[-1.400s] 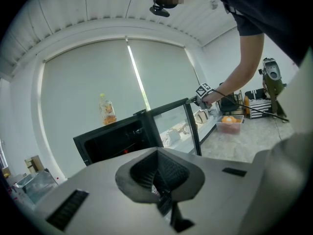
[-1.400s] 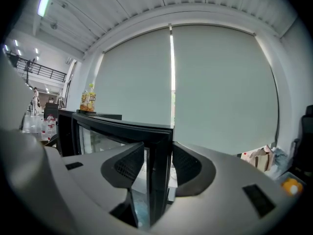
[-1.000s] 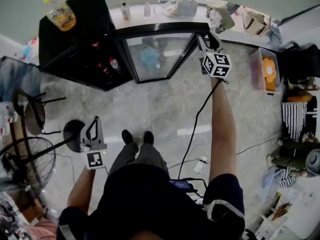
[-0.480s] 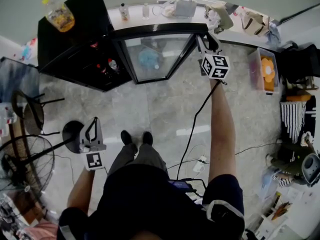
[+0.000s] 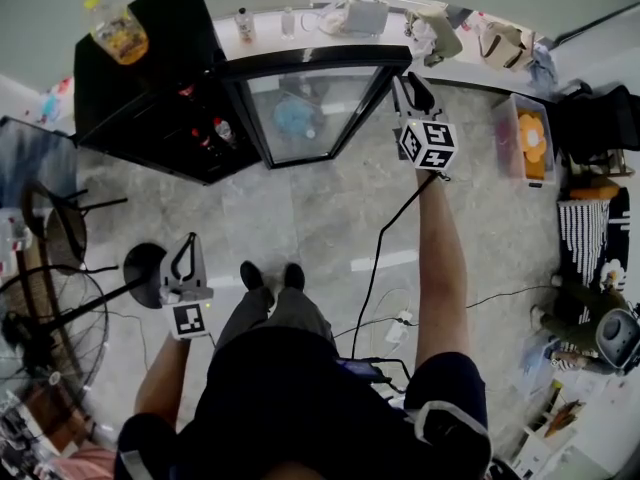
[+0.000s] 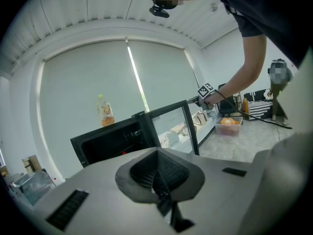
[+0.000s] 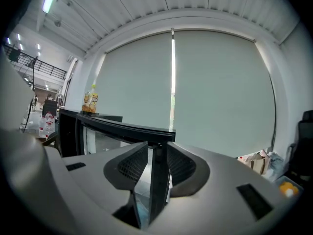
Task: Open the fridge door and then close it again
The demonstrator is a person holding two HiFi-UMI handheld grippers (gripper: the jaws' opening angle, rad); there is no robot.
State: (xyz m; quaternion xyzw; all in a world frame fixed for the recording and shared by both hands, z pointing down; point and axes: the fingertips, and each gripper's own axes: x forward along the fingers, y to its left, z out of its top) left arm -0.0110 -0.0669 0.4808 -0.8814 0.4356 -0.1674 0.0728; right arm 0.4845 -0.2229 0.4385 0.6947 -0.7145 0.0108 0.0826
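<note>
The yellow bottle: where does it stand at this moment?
The yellow bottle stands at the upper left of the head view, on top of the black fridge near its far left corner, left of the open glass door.

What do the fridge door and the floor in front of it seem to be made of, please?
Black-framed glass fridge door: a clear glass pane, as things behind it show through; the frame is glossy black, metal or plastic, unclear which. Grey veined floor: probably polished stone or stone-look tile, judging by its marbled pattern, seams and soft sheen.
</note>
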